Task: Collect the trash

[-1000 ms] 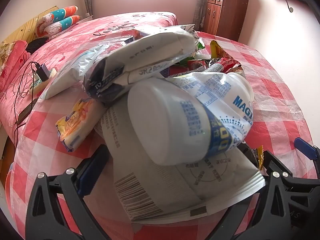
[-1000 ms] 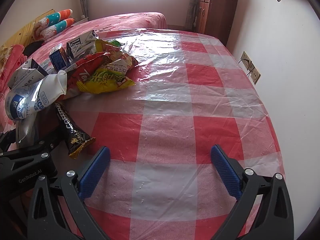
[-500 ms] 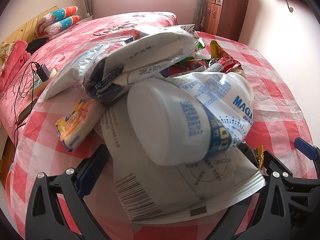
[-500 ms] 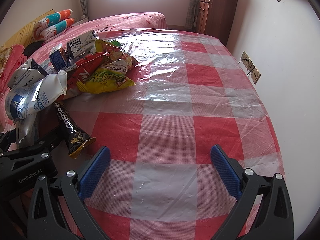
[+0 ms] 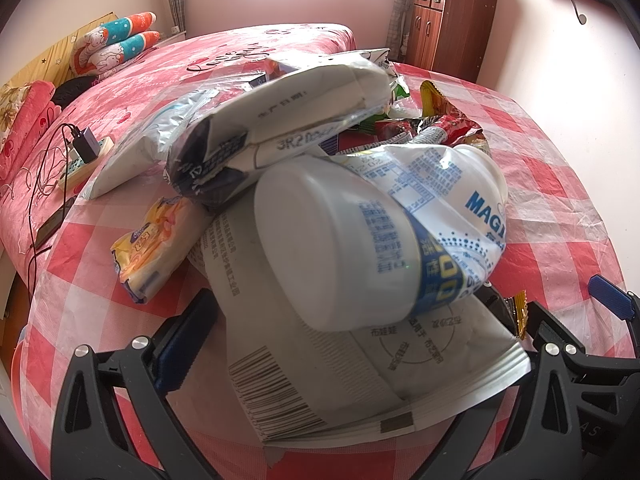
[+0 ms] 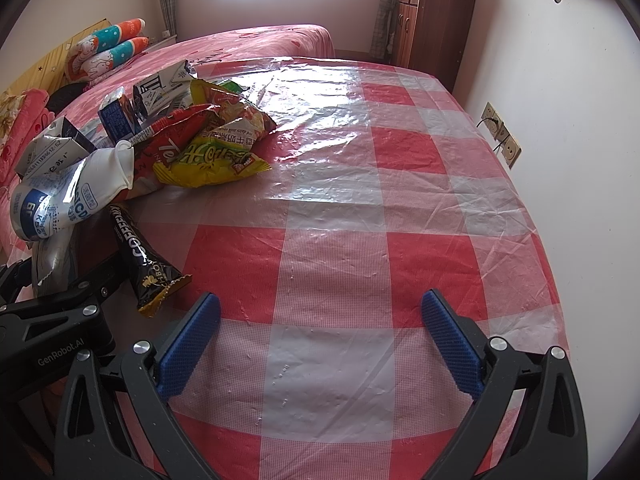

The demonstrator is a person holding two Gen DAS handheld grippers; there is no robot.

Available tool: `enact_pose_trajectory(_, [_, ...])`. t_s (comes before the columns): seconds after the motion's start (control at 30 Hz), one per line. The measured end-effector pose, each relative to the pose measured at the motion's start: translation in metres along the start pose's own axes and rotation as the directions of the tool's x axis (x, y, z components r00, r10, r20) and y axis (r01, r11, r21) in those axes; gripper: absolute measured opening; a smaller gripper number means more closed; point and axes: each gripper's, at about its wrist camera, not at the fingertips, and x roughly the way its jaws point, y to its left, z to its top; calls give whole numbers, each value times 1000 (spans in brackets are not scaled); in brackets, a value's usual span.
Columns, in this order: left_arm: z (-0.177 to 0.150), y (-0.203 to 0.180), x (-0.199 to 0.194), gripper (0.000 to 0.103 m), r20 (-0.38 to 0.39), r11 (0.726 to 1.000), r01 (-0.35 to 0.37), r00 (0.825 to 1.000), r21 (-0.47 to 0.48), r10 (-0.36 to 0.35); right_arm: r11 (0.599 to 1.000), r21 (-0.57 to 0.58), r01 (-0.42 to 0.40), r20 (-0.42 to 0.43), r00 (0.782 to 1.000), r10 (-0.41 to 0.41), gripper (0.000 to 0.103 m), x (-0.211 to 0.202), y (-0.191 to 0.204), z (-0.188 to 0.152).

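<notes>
Trash (image 6: 168, 148) heaped at ten o'clock on counter (image 6: 360, 240). Right gripper (image 6: 320, 344) fingers spread, empty; left gripper (image 5: 360, 360) spread around pouch (image 5: 340, 360). Advice: close low, gripping flat.

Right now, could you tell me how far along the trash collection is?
Done: the trash is heaped at one side of the table. In hand: nothing; the left gripper is open around the white bottle, and the right gripper is open. Left: the whole pile, including the coffee sachet.

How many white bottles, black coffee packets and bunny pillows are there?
White bottle: 1
Black coffee packet: 1
Bunny pillows: 2
Total: 4
</notes>
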Motion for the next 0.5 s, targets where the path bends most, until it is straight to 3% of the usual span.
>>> enact_pose_trajectory(0.27, [0, 0, 0, 99, 0, 1000, 1, 1000, 2, -1, 1000, -6, -1, 0, 1000, 1, 99, -2, 0, -3])
enact_pose_trajectory(0.5, [-11, -1, -8, 99, -1, 998, 39, 999, 51, -39, 1000, -16, -10, 2, 1000, 10, 99, -20, 4, -28])
